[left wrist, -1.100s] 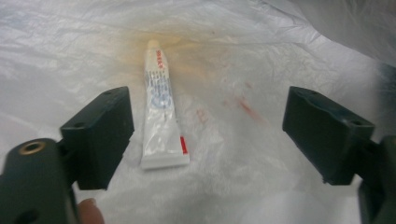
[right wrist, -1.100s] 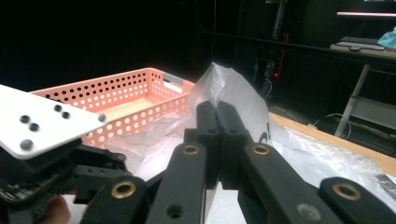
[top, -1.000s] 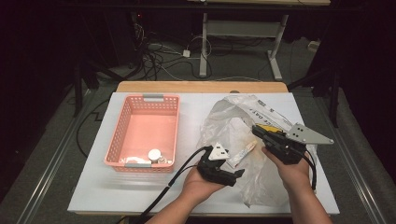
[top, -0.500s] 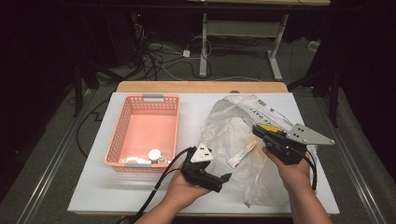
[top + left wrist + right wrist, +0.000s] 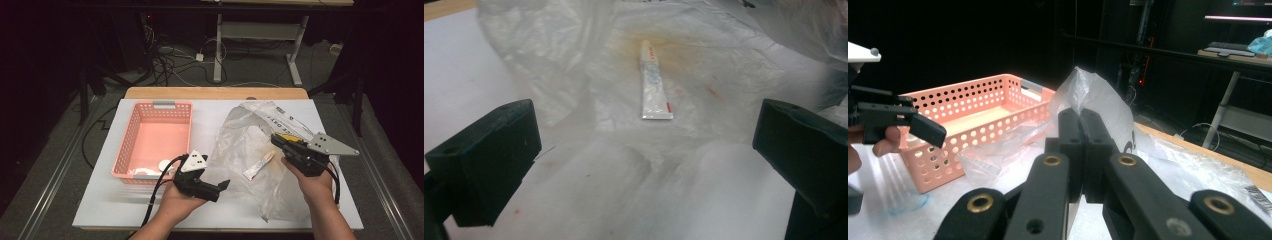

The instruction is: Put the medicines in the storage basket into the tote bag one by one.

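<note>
pulling back toward the tabletop's near edge, the left tongs [image 5: 223, 184] now stand spread, aimed at the tube [image 5: 653, 82] under the plastic bag [image 5: 250, 132]. the right tongs [image 5: 276, 139] stay pressed together, pinching the bag's film; a tube grasp seems next.

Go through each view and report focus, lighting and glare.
High view: table evenly lit, surroundings nearly black, image slightly soft. Left gripper view: tube fairly sharp, near jaws blurred, white plastic bag a bit washed out. Right gripper view: dim, jaws soft, basket clear, bright strip top right.
</note>
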The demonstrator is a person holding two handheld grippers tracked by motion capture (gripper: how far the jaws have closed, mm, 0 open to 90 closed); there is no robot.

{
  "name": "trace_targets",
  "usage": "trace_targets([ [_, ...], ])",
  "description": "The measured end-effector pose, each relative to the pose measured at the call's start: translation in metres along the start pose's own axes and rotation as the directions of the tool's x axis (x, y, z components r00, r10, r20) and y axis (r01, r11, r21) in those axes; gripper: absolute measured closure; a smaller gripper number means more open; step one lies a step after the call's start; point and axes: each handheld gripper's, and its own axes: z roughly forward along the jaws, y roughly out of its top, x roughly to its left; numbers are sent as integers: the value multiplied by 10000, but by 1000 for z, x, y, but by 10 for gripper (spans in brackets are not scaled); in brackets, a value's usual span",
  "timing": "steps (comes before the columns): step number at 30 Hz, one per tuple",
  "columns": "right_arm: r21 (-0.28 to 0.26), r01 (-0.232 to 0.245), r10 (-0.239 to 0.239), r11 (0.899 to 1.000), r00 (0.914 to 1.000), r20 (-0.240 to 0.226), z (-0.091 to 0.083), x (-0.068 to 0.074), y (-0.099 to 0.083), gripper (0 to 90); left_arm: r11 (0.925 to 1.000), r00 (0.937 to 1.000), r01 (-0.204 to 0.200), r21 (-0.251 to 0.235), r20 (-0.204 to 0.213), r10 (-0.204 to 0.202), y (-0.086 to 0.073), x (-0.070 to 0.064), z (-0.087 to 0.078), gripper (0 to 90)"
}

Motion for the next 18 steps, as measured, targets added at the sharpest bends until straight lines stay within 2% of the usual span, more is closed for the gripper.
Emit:
trace_targets([
  [8, 84, -18, 18, 10000, 10000, -19, 1, 0, -1, 900, 9991, 9974, 322, -270, -641, -338, -3, 22, -24, 0],
  [11, 89, -33, 33, 10000, 10000, -2, 1, 0, -1, 900, 9986, 9936, 406, -339, -1036, -440, -4, 30, -33, 0],
  [18, 80, -48, 48, 10000, 10000, 13, 0, 0, -1, 900, 9961, 9829, 773, -433, -1641, -834, -13, 49, -50, 0],
])
